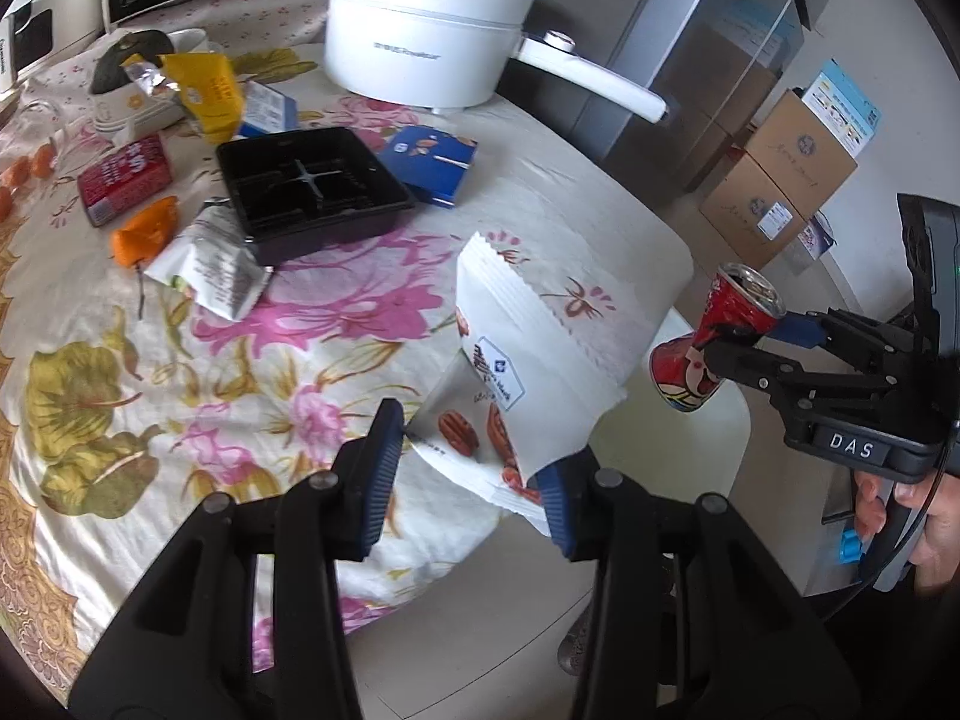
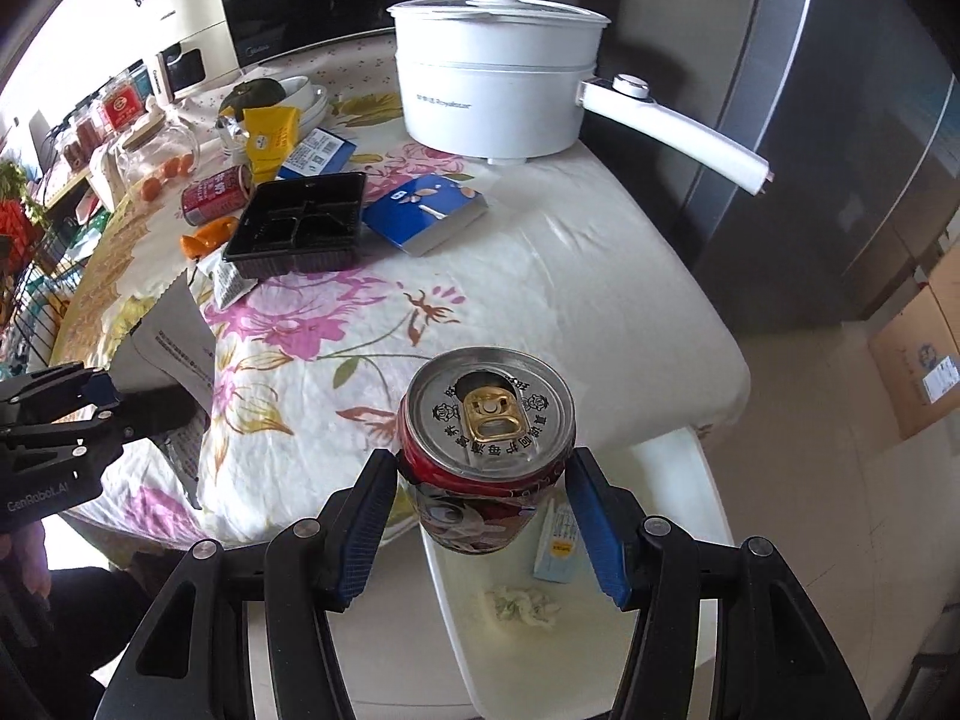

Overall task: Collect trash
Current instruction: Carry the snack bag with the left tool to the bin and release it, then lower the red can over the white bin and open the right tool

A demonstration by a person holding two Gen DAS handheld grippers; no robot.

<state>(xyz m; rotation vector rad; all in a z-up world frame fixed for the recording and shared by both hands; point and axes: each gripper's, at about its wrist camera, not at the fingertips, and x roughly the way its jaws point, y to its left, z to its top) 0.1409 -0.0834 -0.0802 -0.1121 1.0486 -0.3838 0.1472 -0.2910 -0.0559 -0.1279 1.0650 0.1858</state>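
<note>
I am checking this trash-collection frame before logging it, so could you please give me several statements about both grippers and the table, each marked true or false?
1. The right gripper holds a dented red can between its fingers. True.
2. The can is unopened. False: its tab is lifted and the mouth is open.
3. The left gripper holds a white nut snack bag. True.
4. The white bin under the can holds nothing. False: a crumpled tissue and a small pale box lie in it.
5. The black divided tray lies on the floral tablecloth. True.
6. The white electric pot has no lid on it. False: a lid with a knob covers it.
</note>
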